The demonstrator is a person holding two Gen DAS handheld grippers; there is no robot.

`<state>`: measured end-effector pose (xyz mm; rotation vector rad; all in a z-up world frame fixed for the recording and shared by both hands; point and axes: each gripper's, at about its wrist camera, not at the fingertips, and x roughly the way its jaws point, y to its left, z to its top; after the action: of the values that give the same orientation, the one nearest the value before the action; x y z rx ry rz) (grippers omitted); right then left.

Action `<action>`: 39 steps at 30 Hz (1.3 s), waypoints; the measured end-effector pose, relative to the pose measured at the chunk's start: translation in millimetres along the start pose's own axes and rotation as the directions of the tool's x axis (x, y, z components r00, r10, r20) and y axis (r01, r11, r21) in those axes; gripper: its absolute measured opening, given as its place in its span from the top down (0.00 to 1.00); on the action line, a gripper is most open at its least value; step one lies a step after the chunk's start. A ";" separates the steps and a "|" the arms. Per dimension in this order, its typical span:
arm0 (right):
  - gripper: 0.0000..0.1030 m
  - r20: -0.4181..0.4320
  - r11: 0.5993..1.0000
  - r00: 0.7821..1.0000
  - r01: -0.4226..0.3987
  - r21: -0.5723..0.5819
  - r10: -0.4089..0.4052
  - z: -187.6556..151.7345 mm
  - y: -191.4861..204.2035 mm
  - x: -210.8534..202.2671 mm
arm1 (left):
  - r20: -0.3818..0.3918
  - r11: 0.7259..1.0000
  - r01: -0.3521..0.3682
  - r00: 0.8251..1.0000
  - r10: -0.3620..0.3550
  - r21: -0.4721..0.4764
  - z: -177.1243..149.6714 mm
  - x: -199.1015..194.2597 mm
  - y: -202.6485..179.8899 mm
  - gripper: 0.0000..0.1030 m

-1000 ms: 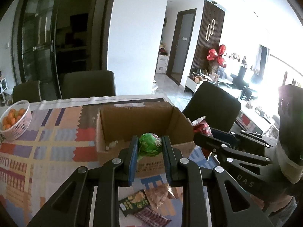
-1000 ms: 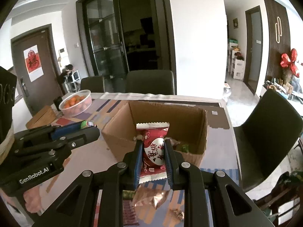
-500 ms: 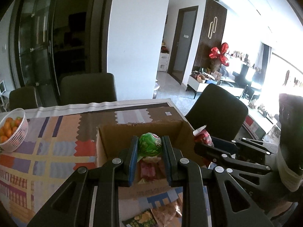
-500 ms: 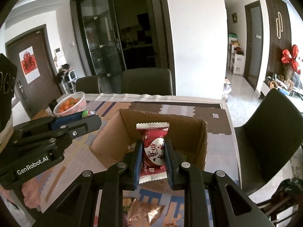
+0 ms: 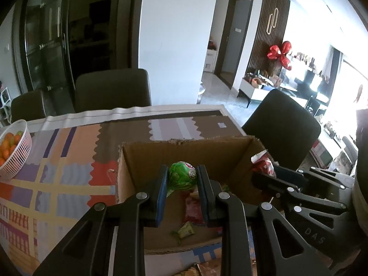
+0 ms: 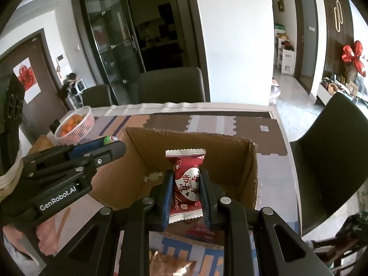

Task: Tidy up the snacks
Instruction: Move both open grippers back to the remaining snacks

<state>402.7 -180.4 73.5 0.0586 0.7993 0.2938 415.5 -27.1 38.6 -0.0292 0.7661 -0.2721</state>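
Observation:
My left gripper (image 5: 181, 174) is shut on a round green wrapped snack (image 5: 182, 177), held over the open cardboard box (image 5: 184, 154). My right gripper (image 6: 186, 179) is shut on a red snack packet (image 6: 186, 181) with white lettering, held above the same cardboard box (image 6: 184, 142) near its right side. Several wrapped snacks (image 5: 186, 228) lie on the box floor. In the left wrist view the right gripper (image 5: 264, 172) shows at the right with the red packet (image 5: 263, 164). The left gripper (image 6: 110, 143) reaches in from the left in the right wrist view.
A white basket of oranges (image 5: 13, 149) stands at the table's left side. Dark chairs (image 5: 112, 89) stand at the far edge and another (image 5: 283, 124) at the right. More snack packets (image 6: 170, 263) lie on the patterned cloth (image 5: 64, 161) in front of the box.
Both grippers have moved forward and slightly down, from in front of the box to over its opening, each still holding its snack. The box interior has come into view.

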 end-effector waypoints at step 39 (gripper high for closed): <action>0.55 0.077 0.995 0.994 0.083 -0.063 -0.078 -94.7 6.6 -96.8 | 0.067 0.964 0.014 0.997 -0.033 0.267 -103.7 -102.2 -77.9 0.43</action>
<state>269.8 -206.9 76.0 -0.0250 0.7155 0.2404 255.8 -68.8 43.0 0.2062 0.6536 -0.3930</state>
